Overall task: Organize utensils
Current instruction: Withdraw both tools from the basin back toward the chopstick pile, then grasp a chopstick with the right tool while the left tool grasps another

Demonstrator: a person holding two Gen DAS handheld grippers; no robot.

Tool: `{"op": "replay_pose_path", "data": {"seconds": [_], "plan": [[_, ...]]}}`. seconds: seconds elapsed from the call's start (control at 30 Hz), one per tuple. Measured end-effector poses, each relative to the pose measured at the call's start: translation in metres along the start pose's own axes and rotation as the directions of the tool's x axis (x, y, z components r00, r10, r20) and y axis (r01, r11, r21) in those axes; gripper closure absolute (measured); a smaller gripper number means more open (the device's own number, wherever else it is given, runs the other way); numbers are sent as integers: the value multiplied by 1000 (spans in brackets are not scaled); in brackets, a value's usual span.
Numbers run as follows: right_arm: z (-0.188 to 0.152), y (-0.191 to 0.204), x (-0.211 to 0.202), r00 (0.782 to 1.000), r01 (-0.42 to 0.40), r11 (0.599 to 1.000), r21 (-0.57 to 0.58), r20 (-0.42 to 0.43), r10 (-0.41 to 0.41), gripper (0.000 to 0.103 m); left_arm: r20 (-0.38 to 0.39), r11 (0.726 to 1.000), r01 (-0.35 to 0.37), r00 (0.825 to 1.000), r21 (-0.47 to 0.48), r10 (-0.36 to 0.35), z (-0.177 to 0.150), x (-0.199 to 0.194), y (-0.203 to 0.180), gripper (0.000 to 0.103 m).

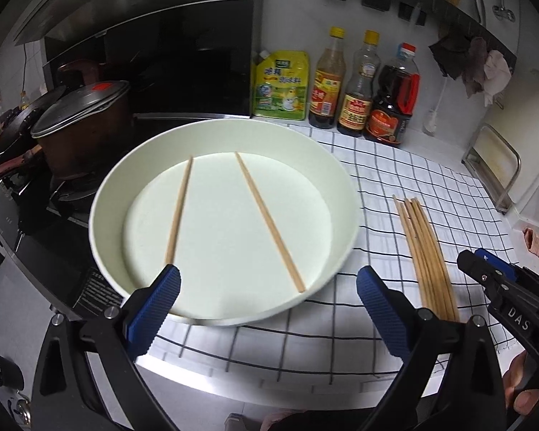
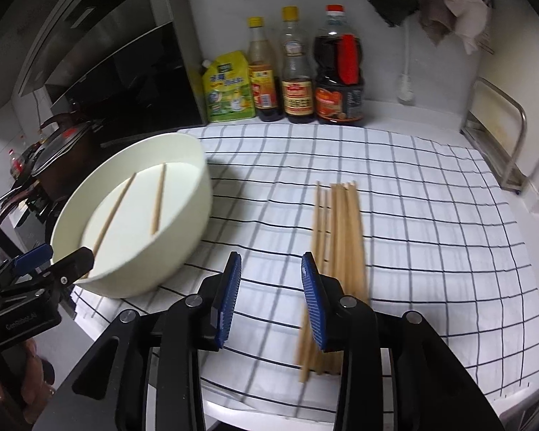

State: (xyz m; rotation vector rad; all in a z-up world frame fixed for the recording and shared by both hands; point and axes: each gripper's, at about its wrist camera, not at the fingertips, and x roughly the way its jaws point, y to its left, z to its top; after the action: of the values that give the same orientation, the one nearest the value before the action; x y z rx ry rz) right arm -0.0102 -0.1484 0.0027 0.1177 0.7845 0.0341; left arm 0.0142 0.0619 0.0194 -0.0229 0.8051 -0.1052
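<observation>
Two chopsticks (image 1: 267,221) are seen lying apart inside the white basin (image 1: 345,194), fanned out with their far ends closer together than their near ends. The basin is set at the left edge of the checked cloth (image 2: 413,237), partly over the cloth's left border, just beside the stove side of the counter.

The left gripper (image 1: 267,309) is held over the basin's near rim, its blue pads spread as wide as they go, and nothing is caught between them. One pad is seen just over the near end of the left chopstick, though contact cannot be told.

A bundle of chopsticks (image 2: 341,230) is laid in the middle of the cloth, running from near edge to far, well apart from the basin. The right gripper (image 2: 271,298) is poised at the cloth's near edge, just left of that bundle, its pads parted by a modest gap with only bare cloth seen between them; the right pad is placed in front of the bundle's near part.

Along the cloth's far edge, a yellow refill pouch (image 2: 228,88) and three sauce bottles (image 2: 298,72) are lined up against the wall. A lidded pot (image 1: 79,107) is parked on the stove at the left.
</observation>
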Motion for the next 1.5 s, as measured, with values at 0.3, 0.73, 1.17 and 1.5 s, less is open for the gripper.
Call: {"op": "replay_pose_path", "data": {"seconds": [0.3, 0.73, 1.17, 1.5], "plan": [[-18, -64, 2, 996, 81, 995, 63, -33, -79, 67, -23, 997, 66, 998, 38, -65, -9, 13, -56, 6], [-23, -91, 45, 990, 89, 996, 23, -112, -86, 61, -71, 996, 54, 996, 70, -49, -15, 52, -107, 6], [-9, -90, 78, 988, 80, 997, -15, -132, -81, 61, -105, 999, 28, 994, 47, -23, -16, 78, -109, 6], [-8, -91, 86, 987, 82, 996, -19, -135, -83, 61, -122, 999, 29, 992, 43, -23, -17, 86, -113, 6]]}}
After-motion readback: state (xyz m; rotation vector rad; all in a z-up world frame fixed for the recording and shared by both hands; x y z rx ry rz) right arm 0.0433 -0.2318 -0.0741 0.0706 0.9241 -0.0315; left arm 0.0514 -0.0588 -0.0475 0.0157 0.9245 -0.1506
